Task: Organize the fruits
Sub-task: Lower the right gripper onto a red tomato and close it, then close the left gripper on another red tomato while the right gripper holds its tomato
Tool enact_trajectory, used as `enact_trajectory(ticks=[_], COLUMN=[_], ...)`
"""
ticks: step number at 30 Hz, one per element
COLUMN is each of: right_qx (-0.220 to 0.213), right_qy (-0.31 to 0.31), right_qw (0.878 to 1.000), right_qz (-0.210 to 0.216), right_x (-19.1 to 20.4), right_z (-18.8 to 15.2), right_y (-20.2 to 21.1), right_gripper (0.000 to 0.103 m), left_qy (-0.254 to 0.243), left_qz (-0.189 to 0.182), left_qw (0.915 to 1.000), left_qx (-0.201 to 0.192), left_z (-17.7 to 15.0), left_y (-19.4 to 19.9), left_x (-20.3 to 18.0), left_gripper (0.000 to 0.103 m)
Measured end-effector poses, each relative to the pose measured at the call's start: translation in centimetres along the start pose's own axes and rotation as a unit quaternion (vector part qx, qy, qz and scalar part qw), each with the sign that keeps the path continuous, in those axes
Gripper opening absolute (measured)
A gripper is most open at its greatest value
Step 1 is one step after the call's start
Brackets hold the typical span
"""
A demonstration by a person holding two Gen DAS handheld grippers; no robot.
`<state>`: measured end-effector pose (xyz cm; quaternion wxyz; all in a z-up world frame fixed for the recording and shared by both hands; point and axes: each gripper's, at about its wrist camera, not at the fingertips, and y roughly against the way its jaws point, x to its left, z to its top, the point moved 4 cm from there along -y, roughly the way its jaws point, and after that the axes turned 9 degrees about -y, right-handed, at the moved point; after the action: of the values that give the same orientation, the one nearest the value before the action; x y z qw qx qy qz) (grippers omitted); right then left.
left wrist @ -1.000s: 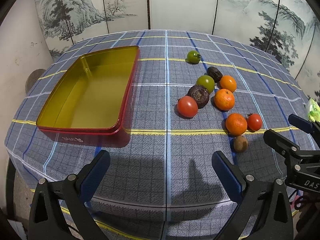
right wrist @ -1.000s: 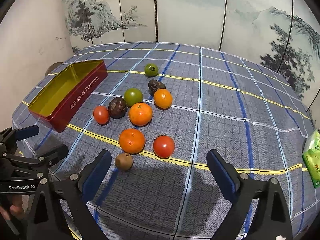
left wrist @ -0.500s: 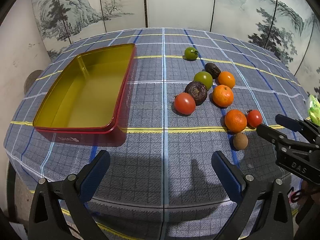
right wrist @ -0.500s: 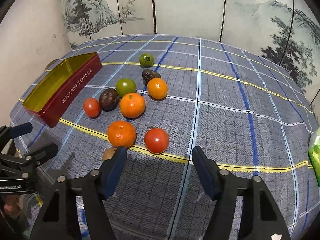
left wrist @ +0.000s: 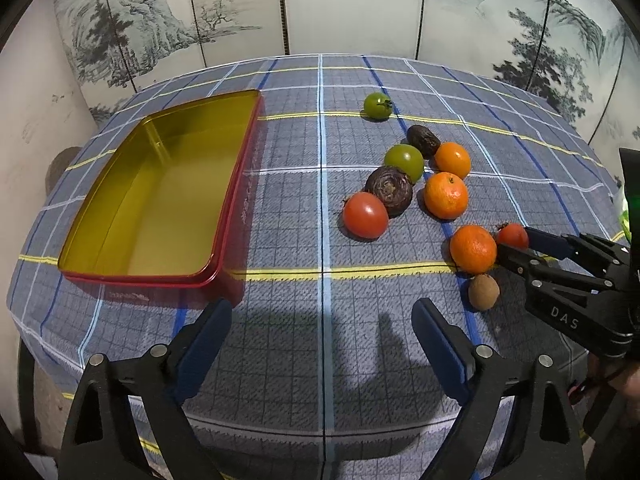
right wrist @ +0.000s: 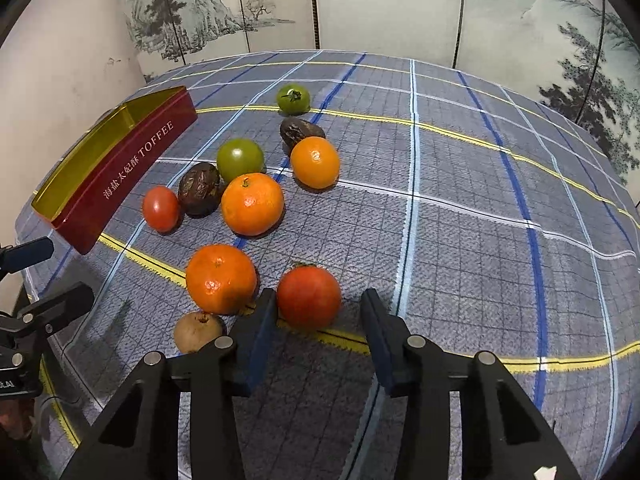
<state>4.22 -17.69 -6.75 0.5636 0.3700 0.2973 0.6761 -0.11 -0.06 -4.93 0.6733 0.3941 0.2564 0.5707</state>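
Around red tomato [right wrist: 309, 295]: half-closed right tool [right wrist: 318, 312]

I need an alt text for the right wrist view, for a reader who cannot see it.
The right tongs have just been closing around a red tomato on a blue plaid tablecloth, pads not yet touching it. Oranges, green tomatoes and dark fruits lie behind. An open red toffee tin sits at left.
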Motion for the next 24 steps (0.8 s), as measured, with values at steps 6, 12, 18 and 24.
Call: enact_trajectory(ticks=[6, 12, 18, 24], right_qx=[-0.004, -0.015, -0.020, -0.027], right_qy=[0.021, 0.021, -0.012, -0.011], right_qw=[1.000, 1.000, 0.999, 0.999], right_qz=[0.005, -0.010, -0.033, -0.045], right_x=[0.6, -0.4, -4.4, -6.3], right_z=[0.1, 0.3, 2.4, 3.9], right_y=[-0.2, -0.1, -0.9, -1.8], right_gripper=[0.029, 0.028, 0.028, 0.028], left_qy=[-0.007, -0.013, -0.012, -0.010], left_qz=[-0.002, -0.003, -0.008, -0.019], left_qw=[1.0000, 0.9999, 0.9999, 0.9997], left_qx=[0.001, 0.002, 0.001, 0.010], left_z=[0.7, 1.5, 2.5, 3.0], left_y=[-0.3, -0.7, -1.3, -2.1], left_x=[-0.3, -0.5, -0.7, -0.8], left_gripper=[0.087, 0.087, 0.082, 0.077])
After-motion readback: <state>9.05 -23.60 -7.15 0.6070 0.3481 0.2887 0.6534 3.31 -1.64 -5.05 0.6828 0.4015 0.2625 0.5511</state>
